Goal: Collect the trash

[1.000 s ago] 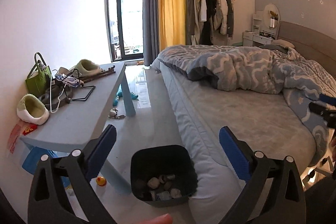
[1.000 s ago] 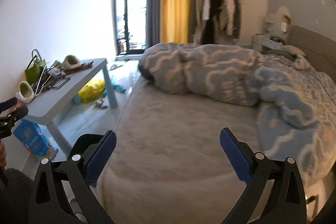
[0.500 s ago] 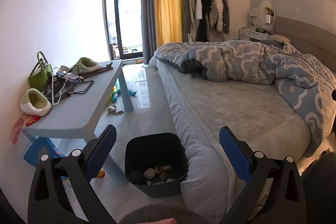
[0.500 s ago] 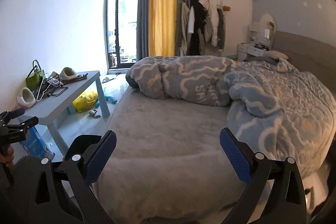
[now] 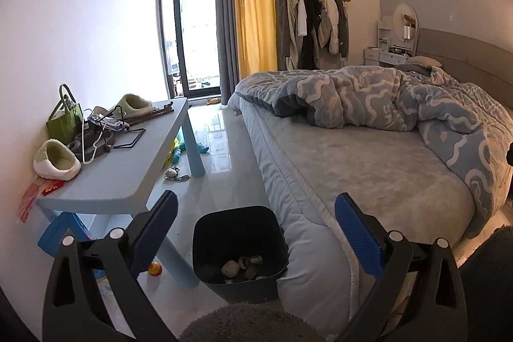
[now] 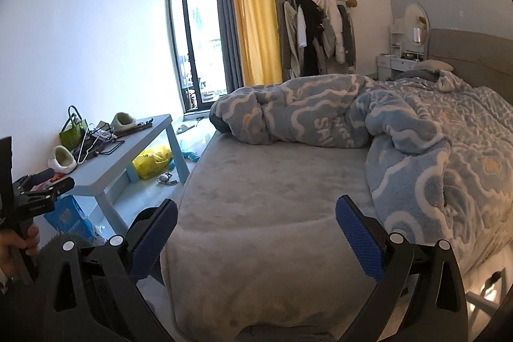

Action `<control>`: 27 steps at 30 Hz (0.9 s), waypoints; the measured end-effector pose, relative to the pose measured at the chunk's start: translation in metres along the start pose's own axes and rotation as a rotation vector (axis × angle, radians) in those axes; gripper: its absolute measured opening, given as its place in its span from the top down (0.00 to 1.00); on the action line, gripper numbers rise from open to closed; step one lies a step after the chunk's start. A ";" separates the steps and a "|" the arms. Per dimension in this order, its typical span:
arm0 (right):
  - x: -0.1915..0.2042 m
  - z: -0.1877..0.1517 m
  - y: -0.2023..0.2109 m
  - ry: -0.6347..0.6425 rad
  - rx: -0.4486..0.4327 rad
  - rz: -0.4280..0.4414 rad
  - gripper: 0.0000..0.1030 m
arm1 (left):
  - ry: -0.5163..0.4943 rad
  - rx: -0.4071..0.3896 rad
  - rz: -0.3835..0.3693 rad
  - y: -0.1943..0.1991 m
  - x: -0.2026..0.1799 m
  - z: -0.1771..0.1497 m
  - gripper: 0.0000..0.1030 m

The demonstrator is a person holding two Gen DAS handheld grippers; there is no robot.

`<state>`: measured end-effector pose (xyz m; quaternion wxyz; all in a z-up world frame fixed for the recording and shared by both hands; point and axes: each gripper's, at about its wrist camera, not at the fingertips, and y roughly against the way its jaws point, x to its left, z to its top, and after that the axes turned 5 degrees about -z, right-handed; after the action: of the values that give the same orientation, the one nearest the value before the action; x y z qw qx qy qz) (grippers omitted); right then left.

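OK, left wrist view: left gripper (image 5: 255, 221) spread wide, holding nothing, above the black bin (image 5: 239, 249) on the floor between blue table (image 5: 128, 169) and bed (image 5: 368, 175) (crumpled trash (image 5: 242, 265) in its bottom). Right wrist view: right gripper (image 6: 256, 228) also spread, empty, over the bare grey mattress; bin mostly hidden behind its left finger.

You're looking at a low blue table (image 5: 128, 178) carrying two fuzzy slippers (image 5: 57, 161), a green bag (image 5: 64, 124) and tangled hangers. Beside it, the grey bed (image 6: 272, 197) holds a bunched blue patterned duvet (image 6: 416, 130). On the floor (image 5: 224, 181) stands a black bin (image 5: 239, 246).
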<state>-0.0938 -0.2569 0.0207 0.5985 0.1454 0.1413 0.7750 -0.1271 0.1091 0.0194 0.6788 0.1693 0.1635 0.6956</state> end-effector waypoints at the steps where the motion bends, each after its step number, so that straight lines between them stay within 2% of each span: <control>1: 0.002 0.000 0.000 0.005 0.002 -0.001 0.03 | 0.005 0.000 -0.002 0.000 0.000 0.000 0.03; 9: 0.006 -0.001 -0.002 0.011 0.007 0.001 0.03 | -0.020 -0.009 -0.004 0.001 -0.004 -0.002 0.03; 27: 0.006 -0.004 -0.004 0.010 0.016 0.003 0.03 | 0.003 0.001 -0.014 0.000 0.001 -0.002 0.03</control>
<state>-0.0934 -0.2503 0.0163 0.5954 0.1463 0.1504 0.7755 -0.1277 0.1097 0.0178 0.6831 0.1673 0.1661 0.6912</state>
